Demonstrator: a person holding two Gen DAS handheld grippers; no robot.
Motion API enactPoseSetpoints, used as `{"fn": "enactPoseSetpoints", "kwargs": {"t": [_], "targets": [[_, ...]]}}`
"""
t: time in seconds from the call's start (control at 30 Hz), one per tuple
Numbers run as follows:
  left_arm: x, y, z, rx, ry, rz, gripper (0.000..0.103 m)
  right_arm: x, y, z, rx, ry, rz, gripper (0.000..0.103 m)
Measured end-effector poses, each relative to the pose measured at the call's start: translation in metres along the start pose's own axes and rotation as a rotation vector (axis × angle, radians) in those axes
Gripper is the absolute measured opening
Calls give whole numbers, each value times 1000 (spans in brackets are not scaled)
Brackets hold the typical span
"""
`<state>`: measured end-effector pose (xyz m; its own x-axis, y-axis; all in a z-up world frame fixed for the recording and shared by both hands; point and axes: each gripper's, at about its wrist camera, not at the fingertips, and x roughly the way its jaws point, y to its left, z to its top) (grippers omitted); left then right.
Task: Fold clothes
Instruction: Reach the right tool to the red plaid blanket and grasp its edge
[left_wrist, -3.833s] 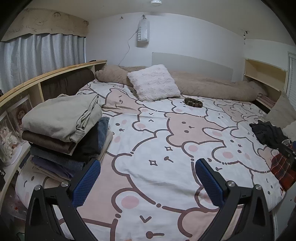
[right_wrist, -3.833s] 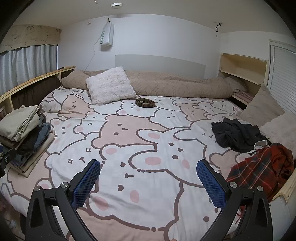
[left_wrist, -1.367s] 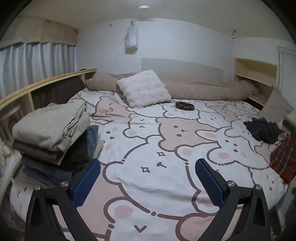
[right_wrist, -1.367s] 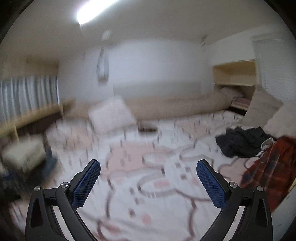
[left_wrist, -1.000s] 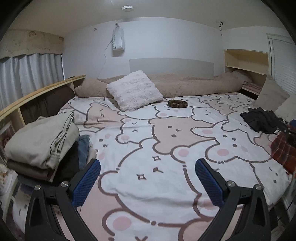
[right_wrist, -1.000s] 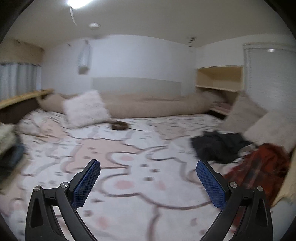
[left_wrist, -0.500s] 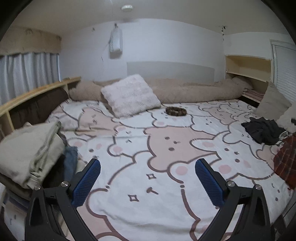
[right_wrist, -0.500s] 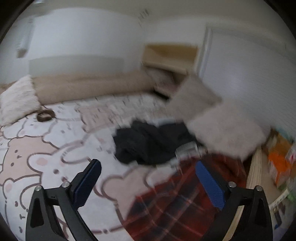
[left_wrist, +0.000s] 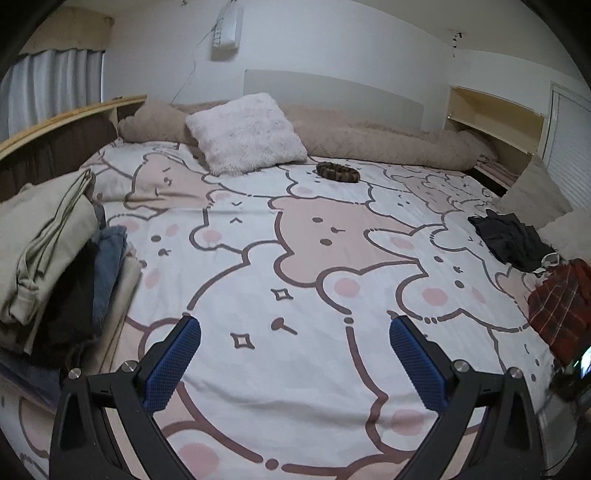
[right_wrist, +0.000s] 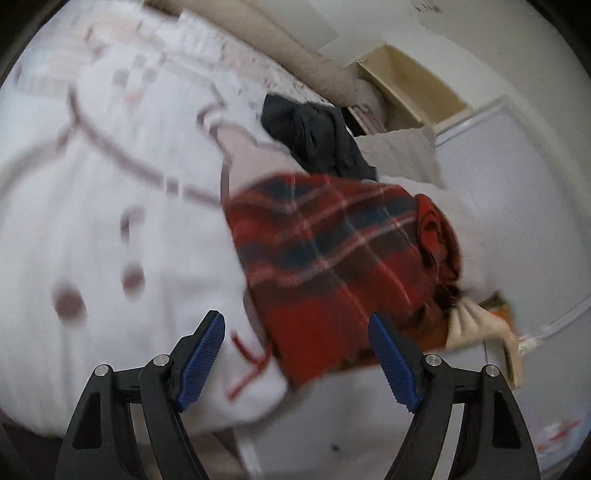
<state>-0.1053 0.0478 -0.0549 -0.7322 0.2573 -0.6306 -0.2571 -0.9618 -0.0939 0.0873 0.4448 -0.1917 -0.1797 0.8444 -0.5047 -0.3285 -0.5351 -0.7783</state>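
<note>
Right wrist view: smeared by motion, so I read the bedspread (right_wrist: 110, 206) only as white with soft brown lines.
Hard to make out: the plaid shirt's (right_wrist: 332, 258) collar and sleeves; a crumpled red fold at its far right edge is all I can separate.
Cut off: in my left view the same plaid shirt (left_wrist: 557, 310) runs out at the right rim, near the bed's corner.
Right gripper (right_wrist: 295, 354): jaws apart and just closing in, blue ribbed pads bare, nothing gripped; the shirt's near edge lies just ahead, between the finger lines, untouched as far as I can tell.
Shirt lie: flattish woven check, long side running away from my right gripper toward the upper right.
Dark garment (right_wrist: 317, 136): a limp bunched heap beyond the shirt, touching its far edge.
Left gripper (left_wrist: 295, 358): jaws wide, empty, over bare bedspread (left_wrist: 295, 280).
Folded stack (left_wrist: 55, 266): left of my left gripper, a beige piece on top, dark and blue layers under; lower layers hidden.
Fluffy pillow (left_wrist: 247, 133): square, far ahead.
Dark ring (left_wrist: 338, 171): mottled, material unclear.
</note>
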Motion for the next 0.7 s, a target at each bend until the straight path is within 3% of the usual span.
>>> {"fn": "enactPoseSetpoints", "kwargs": {"t": [0.1, 0.33, 0.4, 0.5, 0.6, 0.67, 0.7], "targets": [[-1, 0, -4, -11, 11, -4, 103, 9, 18, -14, -77, 2, -141, 76], [0, 6, -12, -13, 41, 4, 103, 25, 33, -14, -277, -24, -371, 65], [3, 7, -13, -17, 56, 2, 103, 32, 33, -13, -304, -12, -397, 60], [2, 6, -14, -17, 60, 0, 103, 44, 35, -11, -334, 11, -386, 53], [0, 6, -14, -15, 57, -7, 103, 47, 38, -12, -356, 43, -312, 35], [0, 6, -14, -14, 61, -20, 103, 53, 31, -10, -298, 86, -196, 13], [-1, 6, -14, -15, 63, -29, 103, 56, 28, -8, -267, 107, -137, 9]]}}
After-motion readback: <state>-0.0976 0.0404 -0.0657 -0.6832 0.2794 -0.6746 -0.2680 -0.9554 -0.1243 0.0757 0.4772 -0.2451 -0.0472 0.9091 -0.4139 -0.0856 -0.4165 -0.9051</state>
